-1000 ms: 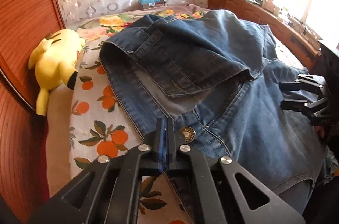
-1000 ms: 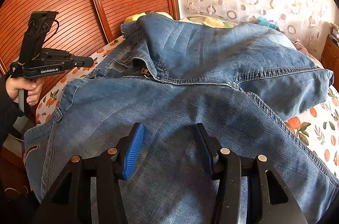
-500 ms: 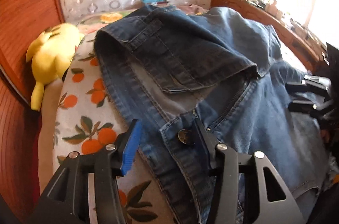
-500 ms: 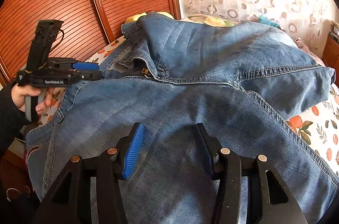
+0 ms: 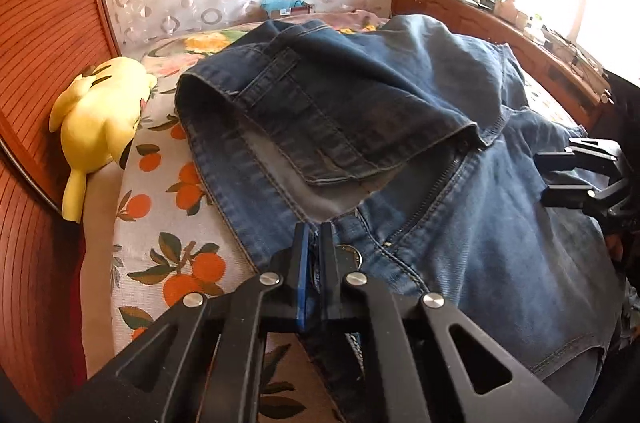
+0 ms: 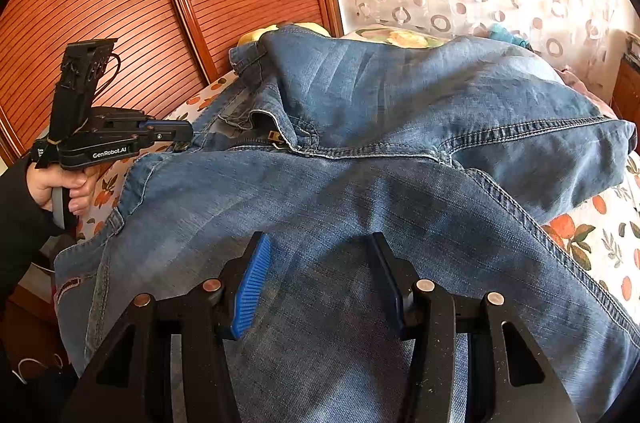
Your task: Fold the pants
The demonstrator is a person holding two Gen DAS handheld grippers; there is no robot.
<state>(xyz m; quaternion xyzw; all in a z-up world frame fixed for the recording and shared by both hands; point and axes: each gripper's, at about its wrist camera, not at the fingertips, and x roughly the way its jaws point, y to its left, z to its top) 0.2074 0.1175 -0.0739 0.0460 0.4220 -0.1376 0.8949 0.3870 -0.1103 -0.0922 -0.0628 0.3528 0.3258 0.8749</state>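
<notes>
Folding stage: early, by my reading; the jeans (image 5: 400,151) are still bunched and spread across the bed (image 5: 160,207), with no neat fold laid yet.
Far left: a yellow plush toy (image 5: 100,115) lies against the wooden headboard (image 5: 36,63), apart from the denim.
Left claw (image 5: 314,243): its jaws have just been closing and now stand pinched together on the waistband (image 5: 344,223), right beside the metal button (image 5: 350,255); denim sits between them.
Middle: one side of the waist is flopped over toward the centre, showing a dark pocket (image 5: 312,119) and the open zip fly (image 5: 436,199).
Right claw (image 6: 318,283): jaws spread about halfway, hovering over the flat leg fabric (image 6: 360,223), gripping nothing.
Far right: the other leg (image 6: 540,143) lies thrown sideways toward the orange-print sheet (image 6: 600,235).
Still to do, as I judge it: straighten the waist, lay one leg onto the other, then fold along the length.
</notes>
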